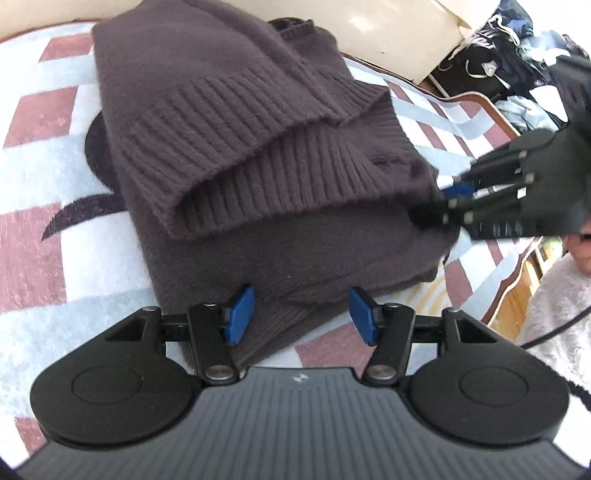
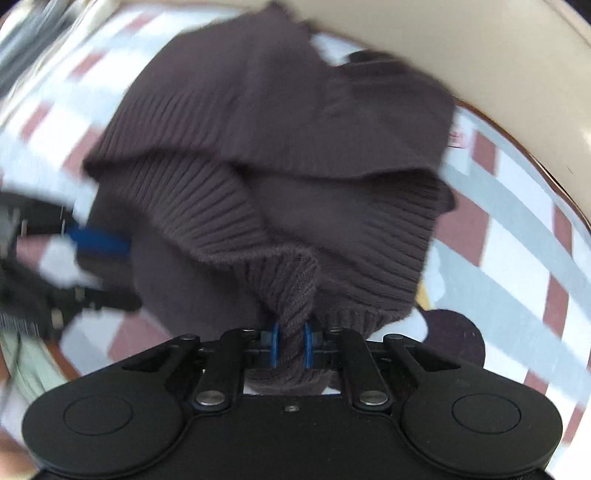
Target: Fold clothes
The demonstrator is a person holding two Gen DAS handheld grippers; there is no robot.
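A dark purple-brown knitted sweater (image 1: 236,140) lies folded in layers on a checked blanket (image 1: 40,236), its ribbed hem turned over on top. My left gripper (image 1: 301,315) hangs open over the sweater's near corner, blue pads apart with cloth below and between them, not pinched. My right gripper (image 2: 290,343) is shut on a bunched ribbed edge of the sweater (image 2: 280,155), the blue pads pressing the knit from both sides. In the left wrist view the right gripper (image 1: 439,212) shows at the sweater's right edge. The left gripper's fingers (image 2: 99,240) appear blurred at the left of the right wrist view.
The blanket has pink, white and grey squares with a dark cartoon shape (image 1: 96,147). A cream surface (image 1: 399,33) lies beyond it, and a pile of dark and light clothes (image 1: 513,66) sits at the far right. A person's fluffy pale sleeve (image 1: 557,317) is at the right edge.
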